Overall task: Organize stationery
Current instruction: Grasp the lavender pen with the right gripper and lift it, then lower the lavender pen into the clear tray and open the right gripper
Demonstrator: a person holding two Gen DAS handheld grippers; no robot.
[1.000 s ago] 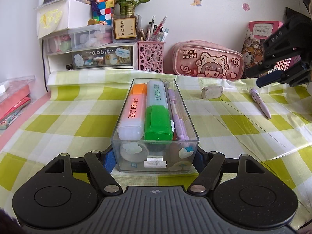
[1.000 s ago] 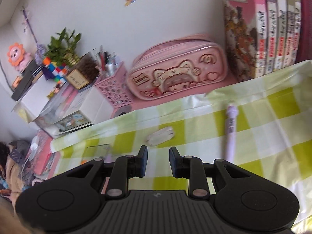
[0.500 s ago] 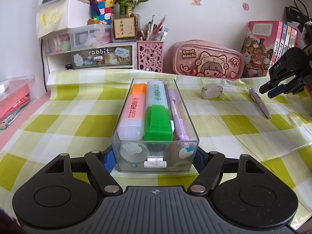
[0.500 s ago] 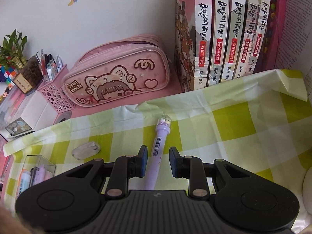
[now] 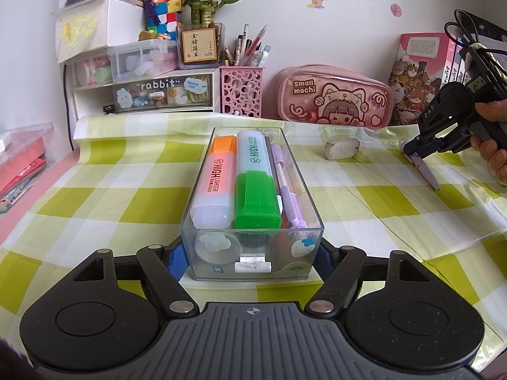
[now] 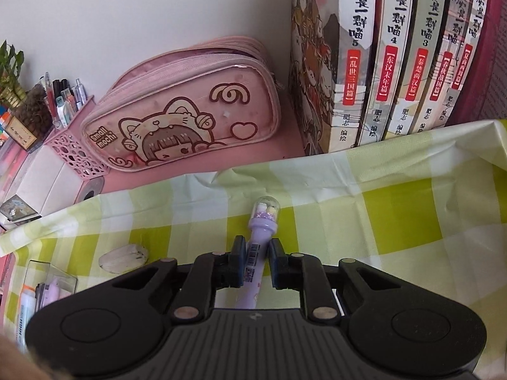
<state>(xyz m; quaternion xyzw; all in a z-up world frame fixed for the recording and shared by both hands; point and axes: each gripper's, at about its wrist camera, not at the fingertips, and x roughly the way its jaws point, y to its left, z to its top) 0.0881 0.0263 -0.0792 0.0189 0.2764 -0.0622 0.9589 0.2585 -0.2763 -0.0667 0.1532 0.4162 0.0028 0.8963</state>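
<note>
Now the left tool [image 5: 252, 253] pinches the clear box [image 5: 252, 209] at bottom center. The right tool [image 6: 257, 261] sits spread around the purple pen [image 6: 258, 243] on the desk [image 6: 380, 221].

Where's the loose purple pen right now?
The purple pen lies on the checked tablecloth, between the right gripper fingers, right of the grey eraser.

Green-checked tablecloth [image 5: 95, 196], bamboo plant [image 5: 202, 3], colourful cube [image 5: 164, 9], book row [image 6: 396, 63], wall stickers [image 5: 318, 1]
</note>
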